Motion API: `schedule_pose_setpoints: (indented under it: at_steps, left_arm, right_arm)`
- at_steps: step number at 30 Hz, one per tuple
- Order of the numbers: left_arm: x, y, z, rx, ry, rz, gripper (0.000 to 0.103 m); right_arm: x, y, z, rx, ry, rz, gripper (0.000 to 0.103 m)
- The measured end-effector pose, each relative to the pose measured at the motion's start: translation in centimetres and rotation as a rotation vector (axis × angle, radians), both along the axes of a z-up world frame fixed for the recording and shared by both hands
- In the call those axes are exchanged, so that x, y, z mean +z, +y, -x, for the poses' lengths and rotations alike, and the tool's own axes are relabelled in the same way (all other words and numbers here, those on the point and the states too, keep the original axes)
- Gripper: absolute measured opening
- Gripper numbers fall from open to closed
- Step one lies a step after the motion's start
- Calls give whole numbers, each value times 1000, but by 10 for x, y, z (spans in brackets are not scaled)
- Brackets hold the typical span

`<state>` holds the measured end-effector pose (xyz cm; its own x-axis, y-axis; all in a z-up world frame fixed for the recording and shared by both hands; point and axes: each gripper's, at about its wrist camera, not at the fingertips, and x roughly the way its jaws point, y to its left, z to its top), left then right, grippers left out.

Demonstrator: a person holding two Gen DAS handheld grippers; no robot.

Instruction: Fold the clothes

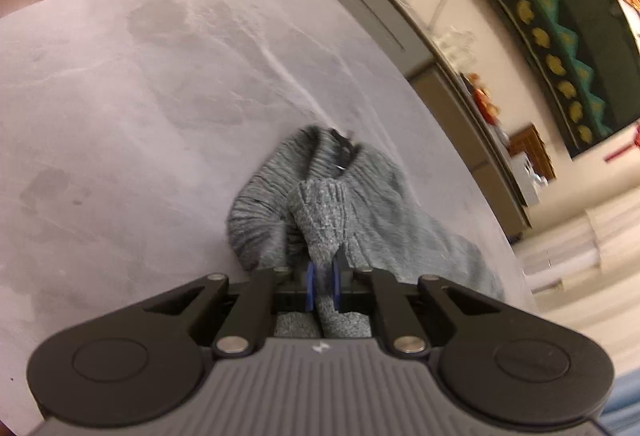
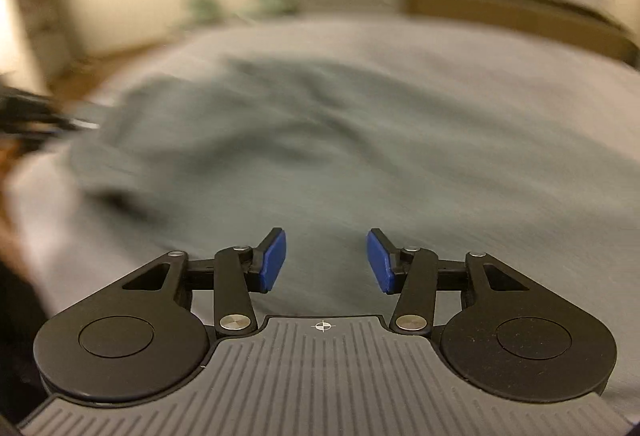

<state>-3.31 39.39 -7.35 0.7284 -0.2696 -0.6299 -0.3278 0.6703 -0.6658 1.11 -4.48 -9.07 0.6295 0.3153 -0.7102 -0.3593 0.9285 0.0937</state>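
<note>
- One grey knit sweater (image 1: 320, 203) lies bunched on the grey table (image 1: 120, 95), just ahead of the left gripper (image 1: 323, 286), ribbed collar at its far end.
- Left gripper's blue pads (image 1: 309, 286) are pinched tight on a fold of that knit.
- Right gripper (image 2: 326, 262) hangs over the sweater's blurred spread (image 2: 280, 139), jaws wide apart, nothing between them.
- Beyond the table edge: a grey sideboard (image 1: 384, 31).

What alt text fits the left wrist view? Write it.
The left gripper is shut on a fold of a grey knit sweater, whose ribbed collar lies bunched ahead on a pale grey table. A long cabinet lines the wall behind.
</note>
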Motion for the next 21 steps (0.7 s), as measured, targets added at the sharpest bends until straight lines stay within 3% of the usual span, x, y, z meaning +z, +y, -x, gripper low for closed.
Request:
schedule_pose_setpoints:
  at_steps: [1,4,9,13,16,19,21]
  left_arm:
    - [0,0,0,11,6,-8,9]
    - [0,0,-1,45,22,-31,10]
    - [2,-1,1,100,38,-74,13]
    - [29,-14,20,140,-57,-150,18]
    - [50,-23,34,170,-129,-208,20]
    - [70,-42,42,197,-217,-322,20]
    - [73,-56,32,113,-245,-324,20]
  right_arm:
    - [-5,-13,1,-12,10,50,41]
    - [0,-37,13,-11,32,152,41]
    - [1,-90,20,-73,69,145,44]
    - [7,-111,30,-58,80,81,55]
    - [28,-147,23,-190,-47,31,59]
    - [40,-212,2,-458,-121,50,61]
    - [37,-255,-14,-610,-106,72,61]
